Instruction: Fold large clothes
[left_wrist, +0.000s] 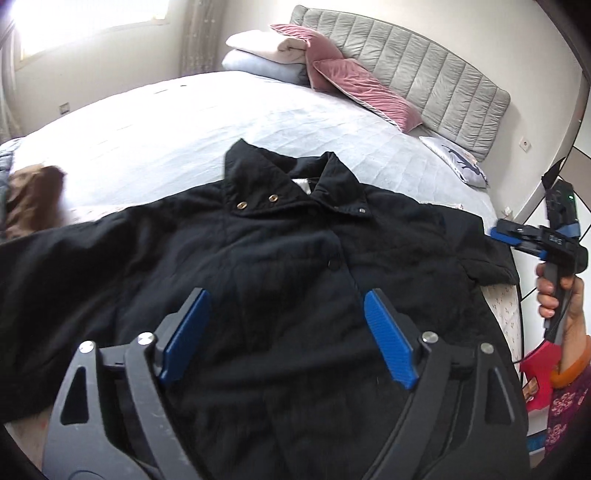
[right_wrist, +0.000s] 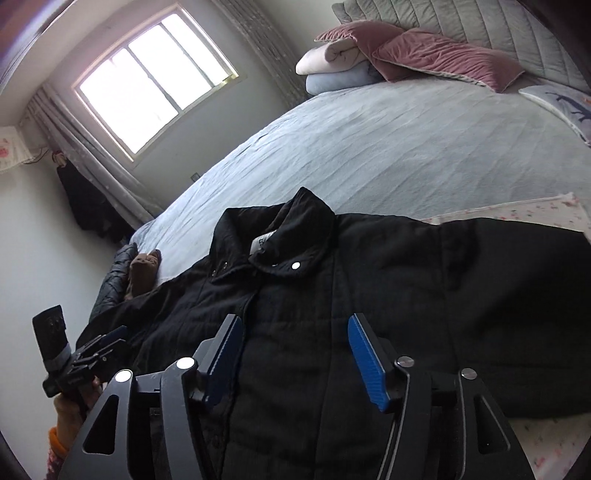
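Lying front-up on the bed (left_wrist: 177, 122), the black jacket (left_wrist: 280, 266) has sleeves spread beside its collar (left_wrist: 280, 181). Both the left gripper (left_wrist: 284, 306) and the right gripper (right_wrist: 295, 332) hover wide open, holding nothing. Better to pinch each sleeve at its cuff and fold inward evenly.

The black jacket (left_wrist: 280, 258) lies front-up and spread flat on the bed (left_wrist: 184, 122), collar (left_wrist: 291, 184) toward the headboard (left_wrist: 424, 70). The left tool (left_wrist: 286, 314) hangs above its lower front, blue pads (left_wrist: 388, 336) wide apart, nothing between them. At the right edge, a hand (left_wrist: 561, 295) holds the right tool (left_wrist: 506, 234) beside the sleeve. Pink pillows (left_wrist: 362, 88) lean against the headboard.
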